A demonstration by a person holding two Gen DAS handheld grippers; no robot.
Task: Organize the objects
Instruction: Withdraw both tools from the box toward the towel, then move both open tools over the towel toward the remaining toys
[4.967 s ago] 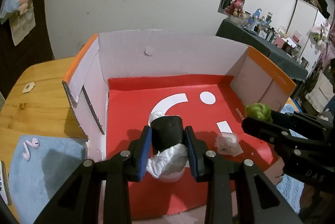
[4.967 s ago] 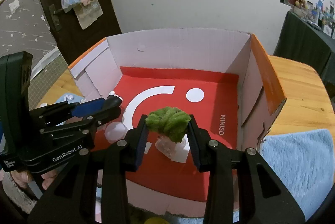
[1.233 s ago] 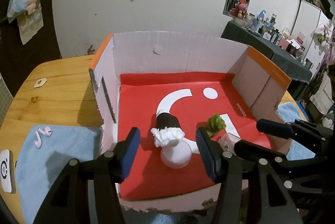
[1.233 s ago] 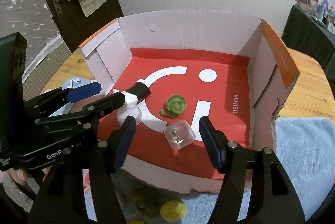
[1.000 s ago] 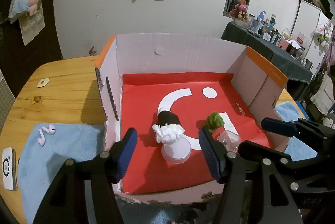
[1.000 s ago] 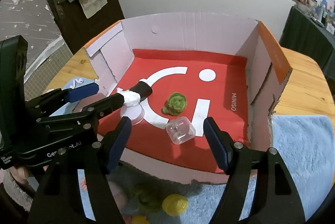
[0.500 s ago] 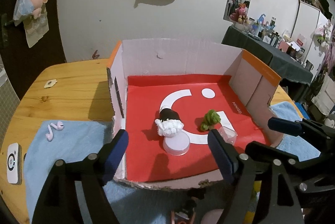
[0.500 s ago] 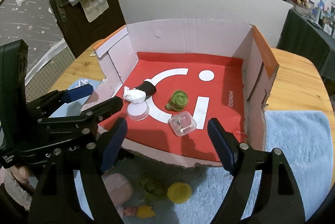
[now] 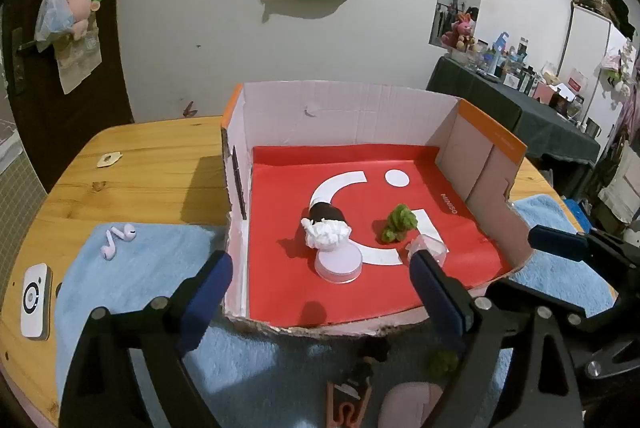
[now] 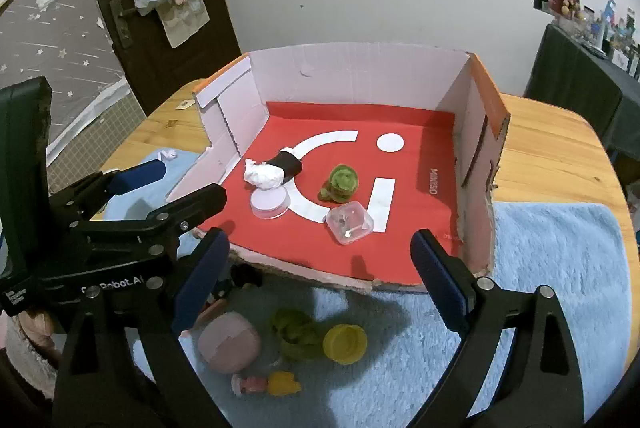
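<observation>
An open cardboard box (image 9: 344, 108) with a red floor stands on the table. Inside lie a black-and-white figure on a round clear base (image 9: 326, 228) (image 10: 272, 170), a green fuzzy toy (image 9: 398, 222) (image 10: 342, 182) and a small clear plastic case (image 10: 349, 222). My left gripper (image 9: 319, 262) hovers in front of the box's torn near edge, jaws opening, nothing between them. My right gripper (image 10: 319, 240) hangs beside it over the towel, its jaws opening too and empty. Each gripper shows at the edge of the other's view.
A blue towel (image 10: 560, 268) covers the wooden table (image 9: 140, 180) in front of the box. On it lie a pink ball (image 10: 228, 346), a green fuzzy piece (image 10: 296, 334), a yellow cap (image 10: 345, 343) and a small figure (image 10: 266, 384). Earbuds (image 9: 118, 238) and a white device (image 9: 36, 300) lie left.
Both grippers let go of the figure and the green toy, which now rest in the box. They then drew back out over the towel, their jaws spreading wider.
</observation>
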